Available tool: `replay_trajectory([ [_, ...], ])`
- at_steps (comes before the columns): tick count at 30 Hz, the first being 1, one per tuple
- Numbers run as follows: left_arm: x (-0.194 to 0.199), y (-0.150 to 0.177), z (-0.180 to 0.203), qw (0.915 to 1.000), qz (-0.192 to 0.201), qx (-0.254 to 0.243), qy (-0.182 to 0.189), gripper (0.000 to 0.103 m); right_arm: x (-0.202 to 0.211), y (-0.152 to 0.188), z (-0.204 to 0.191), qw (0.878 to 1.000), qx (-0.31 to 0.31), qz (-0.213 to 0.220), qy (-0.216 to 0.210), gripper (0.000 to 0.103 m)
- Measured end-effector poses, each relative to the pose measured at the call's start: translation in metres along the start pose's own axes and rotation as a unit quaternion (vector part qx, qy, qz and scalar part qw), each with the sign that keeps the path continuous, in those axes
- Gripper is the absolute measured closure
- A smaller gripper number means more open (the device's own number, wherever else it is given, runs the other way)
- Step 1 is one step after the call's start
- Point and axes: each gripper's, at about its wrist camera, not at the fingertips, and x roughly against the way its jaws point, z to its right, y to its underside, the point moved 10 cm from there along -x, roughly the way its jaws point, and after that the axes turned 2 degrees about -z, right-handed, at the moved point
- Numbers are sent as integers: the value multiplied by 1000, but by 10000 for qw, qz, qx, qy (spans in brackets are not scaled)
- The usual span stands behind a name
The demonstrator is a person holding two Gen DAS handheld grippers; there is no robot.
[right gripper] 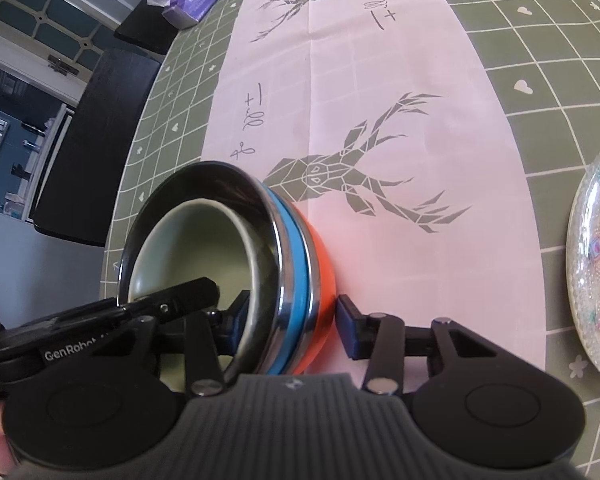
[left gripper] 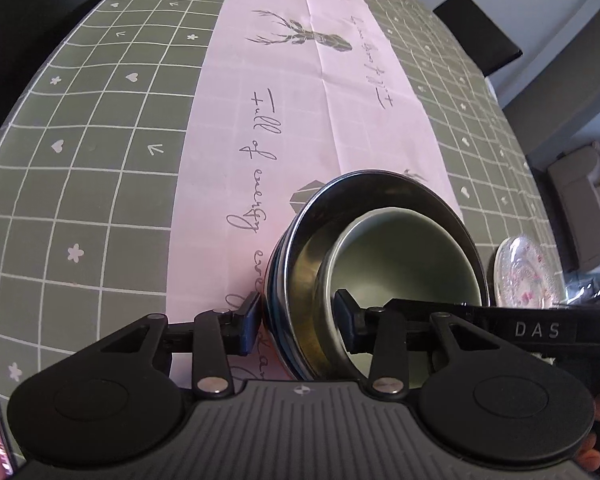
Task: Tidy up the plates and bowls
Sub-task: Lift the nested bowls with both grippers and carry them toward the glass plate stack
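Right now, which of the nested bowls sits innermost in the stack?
The pale green bowl: it sits inside the steel-rimmed bowl, which nests in the blue and orange ones.

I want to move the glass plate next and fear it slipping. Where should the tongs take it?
Take the glass plate by its rim, from the near edge. It lies flat on the table, so only the thin, raised, beaded rim gives the tongs something to pinch.

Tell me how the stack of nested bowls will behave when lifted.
The stack of bowls is probably stiff but may shift: the pale inner bowl sits off-centre. The shiny metal rim looks slippery. Both grippers straddle opposite walls.
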Motion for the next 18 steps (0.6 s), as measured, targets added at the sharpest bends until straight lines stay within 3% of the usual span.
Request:
replay_trajectory([
  [9, -2, -2, 2, 9984, -509, -8, -253, 58, -1, -3, -2, 9990, -164, -362, 196, 62],
  [14, -4, -4, 2, 9968, -747, -126, -250, 58, -1, -4, -6, 9981, 26, -502, 359, 62],
  [18, -3, -3, 4, 9966, -703, -345, -274, 57, -1, -4, -10, 9963, 331, -622, 499, 62],
])
